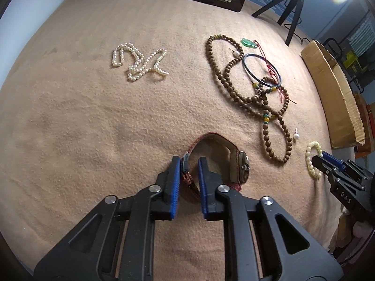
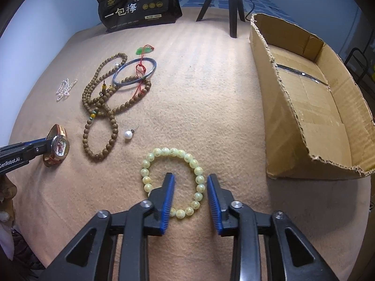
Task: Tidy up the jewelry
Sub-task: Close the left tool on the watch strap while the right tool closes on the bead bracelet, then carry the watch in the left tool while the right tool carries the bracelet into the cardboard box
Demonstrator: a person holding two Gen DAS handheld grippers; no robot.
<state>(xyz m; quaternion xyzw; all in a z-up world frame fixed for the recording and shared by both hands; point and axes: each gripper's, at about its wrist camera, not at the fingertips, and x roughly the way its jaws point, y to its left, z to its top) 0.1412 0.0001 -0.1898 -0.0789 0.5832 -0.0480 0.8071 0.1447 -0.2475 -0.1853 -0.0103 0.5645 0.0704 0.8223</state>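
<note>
Jewelry lies scattered over a tan cloth on the desk [image 2: 211, 93], and each hand-held gripper is down at one piece. The left hand-held gripper [image 1: 189, 164] stands narrow around the strap of a watch [image 1: 242, 166]: the buckle end runs up between the blue pads, against the left one with a gap to the right, so this reads as a grip closing rather than made. The watch stands on edge with its strap looped, which lets the jaws straddle the band rather than scrape the cloth. The right hand-held gripper [image 2: 191, 178] is half open over a pale bead bracelet [image 2: 172, 182], one finger inside the ring and the other just outside, the beads of the right side between them but not yet pinched. Beyond lie a long brown bead string [image 2: 103, 107], a bangle [image 2: 134, 75], a loose pearl [image 2: 128, 134] and a white pearl strand [image 1: 138, 62]. A cardboard box [image 2: 311, 117] sits open just right of the bracelet, probably where the pieces go.
</note>
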